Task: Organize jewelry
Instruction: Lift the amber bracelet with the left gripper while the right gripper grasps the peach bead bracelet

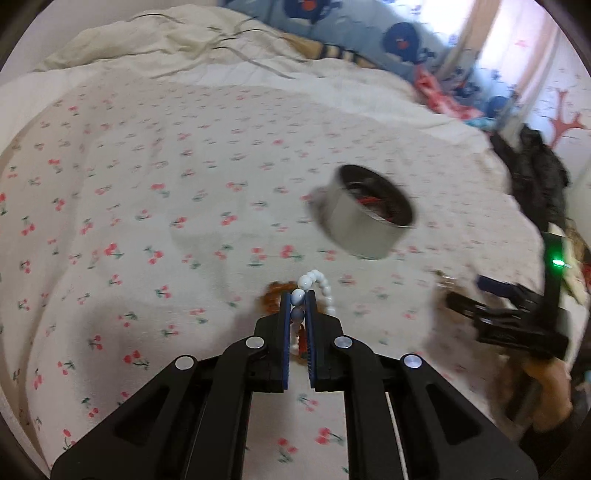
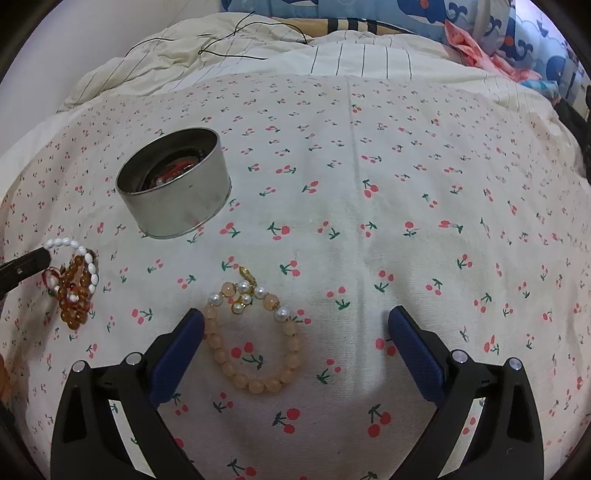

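Note:
My left gripper (image 1: 297,300) is shut on a white bead bracelet (image 1: 320,284) just above the cherry-print cloth, with an amber bead bracelet (image 1: 272,295) under it. The round metal tin (image 1: 364,212) stands ahead to the right, with dark and red items inside. In the right wrist view the tin (image 2: 175,184) is at upper left. The white bracelet (image 2: 79,254) and the amber bracelet (image 2: 75,293) are at far left with the left gripper's tip (image 2: 27,266) on them. My right gripper (image 2: 295,325) is open over a peach and pearl bracelet (image 2: 253,332) lying flat.
The cherry-print cloth (image 2: 406,184) covers a bed. A striped cream duvet (image 2: 258,55) with a thin black cable (image 2: 236,40) lies behind it. Blue whale-print pillows (image 2: 480,22) are at the back right. Dark clothing (image 1: 532,173) is at the right edge.

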Demonstrator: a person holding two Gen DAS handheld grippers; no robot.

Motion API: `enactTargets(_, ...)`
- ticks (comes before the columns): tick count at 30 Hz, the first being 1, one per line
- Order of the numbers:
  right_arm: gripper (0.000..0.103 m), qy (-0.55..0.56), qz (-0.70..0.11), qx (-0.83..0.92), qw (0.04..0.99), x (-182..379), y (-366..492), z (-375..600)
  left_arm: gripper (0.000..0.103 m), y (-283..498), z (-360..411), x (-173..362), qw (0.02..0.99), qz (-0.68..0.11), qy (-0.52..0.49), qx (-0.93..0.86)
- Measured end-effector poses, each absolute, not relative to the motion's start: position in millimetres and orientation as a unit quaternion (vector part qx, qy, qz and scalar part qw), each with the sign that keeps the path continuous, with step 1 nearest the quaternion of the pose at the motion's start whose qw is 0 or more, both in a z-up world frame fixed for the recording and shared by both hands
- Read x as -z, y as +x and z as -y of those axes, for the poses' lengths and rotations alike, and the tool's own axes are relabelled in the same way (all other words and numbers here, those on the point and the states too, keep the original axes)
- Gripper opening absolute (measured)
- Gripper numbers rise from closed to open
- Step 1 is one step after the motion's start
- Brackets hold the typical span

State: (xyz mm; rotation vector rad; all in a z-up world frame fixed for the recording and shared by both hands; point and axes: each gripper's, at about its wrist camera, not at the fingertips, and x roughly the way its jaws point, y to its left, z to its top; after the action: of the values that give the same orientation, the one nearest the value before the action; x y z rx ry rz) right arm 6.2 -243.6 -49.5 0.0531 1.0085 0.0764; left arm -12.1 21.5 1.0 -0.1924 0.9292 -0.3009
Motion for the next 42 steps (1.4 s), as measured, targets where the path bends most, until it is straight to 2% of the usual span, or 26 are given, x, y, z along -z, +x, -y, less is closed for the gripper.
enactTargets(9, 0.095, 0.056, -0.481, -0.033, 0.874, 43.0, 6.0, 262.6, 0.006, -29.0, -22.4, -33.4, 0.857, -0.362, -0.188, 0.314)
enactTargets(12, 0.095, 0.063, -0.481, -0.029, 0.874, 42.8, 6.8, 266.5, 0.006, -20.9, -28.1, -23.7, 0.849, -0.387, -0.209, 0.292)
enactTargets(20, 0.095, 0.036, -0.486, -0.027, 0.873, 46.1, 7.6, 258.1, 0.007, -2.3, -23.0, 9.4, 0.851, -0.482, -0.125, 0.168)
enactTargets(23, 0.095, 0.033, -0.486, -0.028, 0.873, 47.0, 6.9, 257.9, 0.016, 1.7, -30.6, 23.0, 0.835, -0.511, -0.141, 0.149)
enactTargets(25, 0.095, 0.032, -0.487, -0.028, 0.872, 47.7, 6.8, 257.7, 0.035, 4.7, -30.4, 29.8, 0.829, -0.522, -0.141, 0.143)
enactTargets(27, 0.095, 0.031, -0.488, -0.029, 0.872, 48.5, 7.0, 257.5, 0.043, 8.0, -25.5, 39.2, 0.821, -0.537, -0.134, 0.141)
enactTargets(29, 0.095, 0.028, -0.488, -0.030, 0.872, 49.1, 6.6, 256.2, 0.043, 11.6, -14.1, 44.3, 0.829, -0.535, -0.097, 0.131)
enactTargets(31, 0.095, 0.027, -0.488, -0.031, 0.872, 49.5, 6.3, 254.6, 0.010, 13.1, -7.0, 46.0, 0.838, -0.529, -0.063, 0.115)
enactTargets(34, 0.095, 0.031, -0.488, -0.032, 0.872, 48.8, 6.9, 256.0, 0.010, 9.8, -11.6, 33.3, 0.857, -0.500, -0.070, 0.109)
enactTargets(39, 0.095, 0.037, -0.487, -0.033, 0.872, 47.3, 6.6, 256.5, 0.010, -2.5, -39.5, -5.7, 0.891, -0.408, -0.150, 0.134)
enactTargets(42, 0.095, 0.037, -0.487, -0.033, 0.872, 47.4, 6.6, 256.5, 0.010, -0.9, -57.3, -4.3, 0.886, -0.406, -0.190, 0.122)
